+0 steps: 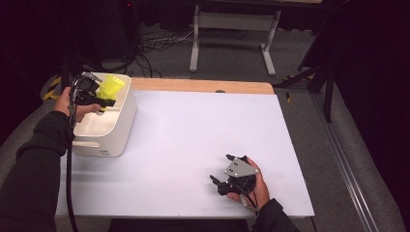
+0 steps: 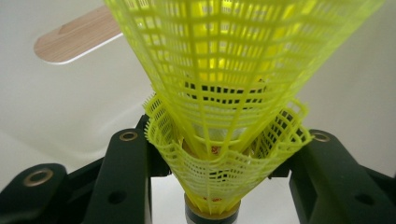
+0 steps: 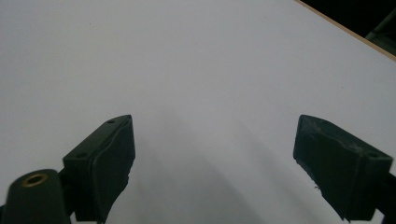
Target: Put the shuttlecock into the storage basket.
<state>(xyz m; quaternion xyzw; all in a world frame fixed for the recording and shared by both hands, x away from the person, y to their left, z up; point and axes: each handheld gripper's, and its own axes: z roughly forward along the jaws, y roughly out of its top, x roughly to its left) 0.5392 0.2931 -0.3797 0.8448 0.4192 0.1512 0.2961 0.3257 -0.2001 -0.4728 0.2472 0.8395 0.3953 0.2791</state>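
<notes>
Your left gripper point(image 1: 104, 99) pinches yellow mesh shuttlecocks point(image 2: 224, 140), nested one in another, by the skirt, held over the open white bin point(image 1: 104, 140) at the table's point(image 1: 193, 145) left edge. Your right gripper point(image 1: 223, 170) rests low on the table near its front edge, jaws spread with nothing between them.

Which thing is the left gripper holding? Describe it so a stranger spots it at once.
Find the white bin at the table's left edge. Above its opening, the left gripper grips yellow shuttlecocks, nested together. Their bright yellow mesh skirts are the only vivid colour.
</notes>
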